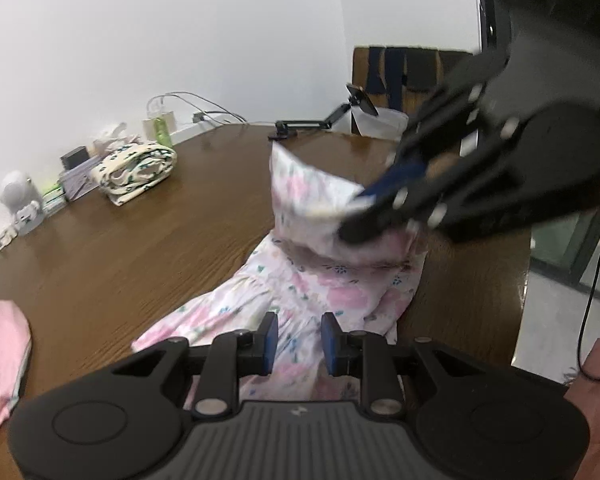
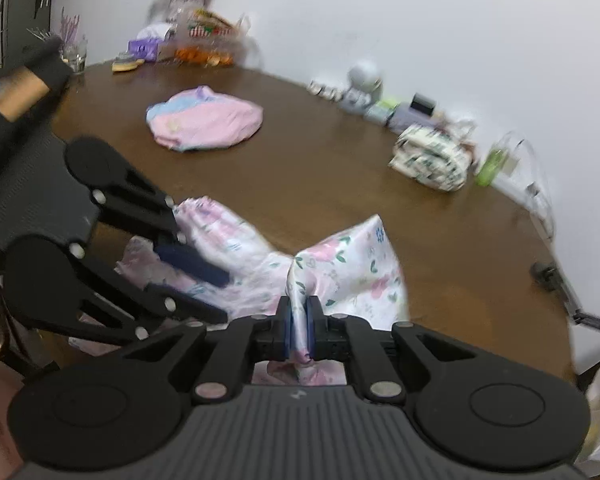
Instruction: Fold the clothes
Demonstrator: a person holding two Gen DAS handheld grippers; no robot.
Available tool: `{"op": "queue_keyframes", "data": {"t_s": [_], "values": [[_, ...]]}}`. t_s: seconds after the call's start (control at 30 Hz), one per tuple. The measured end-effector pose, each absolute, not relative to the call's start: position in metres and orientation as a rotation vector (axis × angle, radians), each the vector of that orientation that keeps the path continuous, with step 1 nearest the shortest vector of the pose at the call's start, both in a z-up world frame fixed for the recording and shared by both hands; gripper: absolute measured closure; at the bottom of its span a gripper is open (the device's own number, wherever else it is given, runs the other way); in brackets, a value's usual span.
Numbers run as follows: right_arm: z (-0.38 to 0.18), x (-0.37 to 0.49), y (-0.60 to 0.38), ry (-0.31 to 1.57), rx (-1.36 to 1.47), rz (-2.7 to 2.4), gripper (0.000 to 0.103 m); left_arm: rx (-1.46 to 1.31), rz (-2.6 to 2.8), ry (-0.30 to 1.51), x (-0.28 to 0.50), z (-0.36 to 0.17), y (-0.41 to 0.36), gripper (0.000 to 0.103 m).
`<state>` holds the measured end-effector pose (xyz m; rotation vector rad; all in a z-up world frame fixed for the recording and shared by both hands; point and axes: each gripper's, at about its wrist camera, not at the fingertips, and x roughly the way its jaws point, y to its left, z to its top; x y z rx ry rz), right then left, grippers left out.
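Your right gripper (image 2: 299, 320) pinches the floral garment (image 1: 300, 292); left gripper (image 1: 299, 338) hangs apart. The slick fabric could slip free mid-fold.

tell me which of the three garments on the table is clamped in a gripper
The pink floral garment, pinched by the right gripper; the pink one and green-print one lie untouched.

brown wooden table (image 2: 320, 168): floral garment (image 1: 300, 292) (partly lifted), pink clothes (image 2: 204, 120), folded printed bundle (image 2: 432, 160).
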<state>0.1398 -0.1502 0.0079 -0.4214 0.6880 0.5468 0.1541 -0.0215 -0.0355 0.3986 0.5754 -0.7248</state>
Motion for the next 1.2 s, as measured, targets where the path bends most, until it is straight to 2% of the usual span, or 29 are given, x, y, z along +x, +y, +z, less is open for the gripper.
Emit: {"op": "queue_keyframes", "data": {"t_s": [0.27, 0.33, 0.4, 0.5, 0.7, 0.8, 0.93, 1.2], "values": [[-0.019, 0.151, -0.151, 0.717, -0.221, 0.554, 0.093, 0.335, -0.697, 0.503, 0.137, -0.016, 0.006, 0.081], [-0.026, 0.151, -0.155, 0.708, -0.146, 0.571, 0.082, 0.338, -0.682, 0.476, 0.134, -0.008, 0.010, 0.081], [-0.024, 0.145, -0.165, 0.694, -0.053, 0.612, 0.074, 0.347, -0.662, 0.460, 0.134, 0.000, 0.012, 0.081], [-0.009, 0.132, -0.192, 0.643, 0.053, 0.646, 0.074, 0.365, -0.653, 0.442, 0.138, 0.010, 0.008, 0.081], [0.002, 0.125, -0.224, 0.587, -0.026, 0.497, 0.074, 0.429, -0.763, 0.408, 0.155, 0.019, -0.037, 0.081], [-0.010, 0.134, -0.223, 0.618, -0.054, 0.467, 0.074, 0.470, -0.743, 0.446, 0.180, 0.007, -0.065, 0.082], [-0.024, 0.138, -0.217, 0.642, -0.066, 0.505, 0.067, 0.497, -0.694, 0.557, 0.210, -0.016, -0.076, 0.091], [-0.047, 0.137, -0.210, 0.666, -0.069, 0.555, 0.067, 0.437, -0.682, 0.652, 0.227, -0.045, -0.056, 0.090]]}}
